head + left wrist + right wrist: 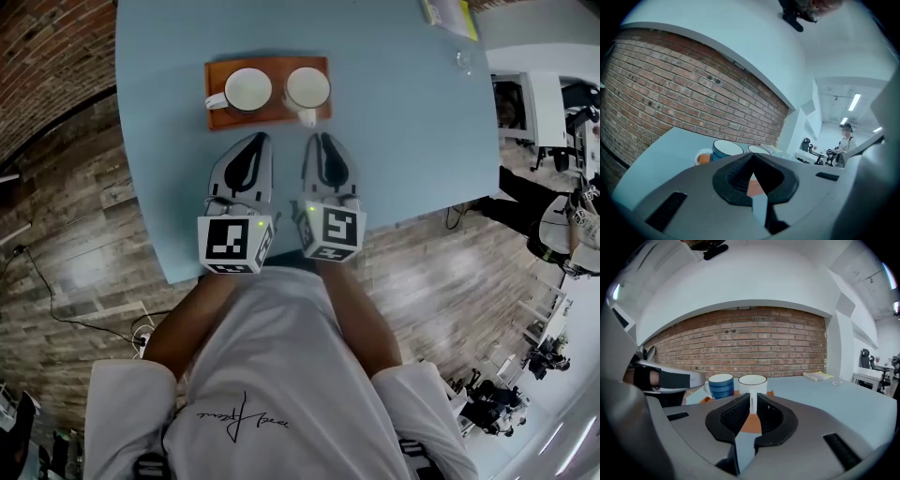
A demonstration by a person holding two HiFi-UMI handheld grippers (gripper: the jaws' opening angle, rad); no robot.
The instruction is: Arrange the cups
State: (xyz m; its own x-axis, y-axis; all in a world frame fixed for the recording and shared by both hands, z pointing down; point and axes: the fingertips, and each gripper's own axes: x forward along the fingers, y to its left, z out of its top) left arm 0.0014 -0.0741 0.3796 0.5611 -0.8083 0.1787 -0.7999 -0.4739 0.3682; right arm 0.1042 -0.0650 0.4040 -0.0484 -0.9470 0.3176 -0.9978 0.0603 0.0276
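White T-shirt [281,375] of the person nearest the lens, filling the lower middle of the head view. Above it, pale blue table [394,122] across the upper half of the frame.

At the table's lower edge, just left of centre, left gripper [255,141]: clenched, jaw tips meeting, nothing between them. Just beside it on the right, right gripper [317,141]: released, jaws a narrow slit apart, pads pressing on nothing, tips just short of the tray.

Upper centre, directly above both grippers, orange-brown tray [274,118] lying flat on the table. On its left half, blue-striped cup [247,90], upright, handle toward the frame's left. On its right half, white cup [307,88], upright, handle toward the bottom of the frame and the right gripper, visible beyond that gripper's slit but not gripped. Small gap between the two cups.

Top right corner, yellow booklet [450,17] at the table's far edge. Just below it, small clear glass [464,62], well apart from the tray.
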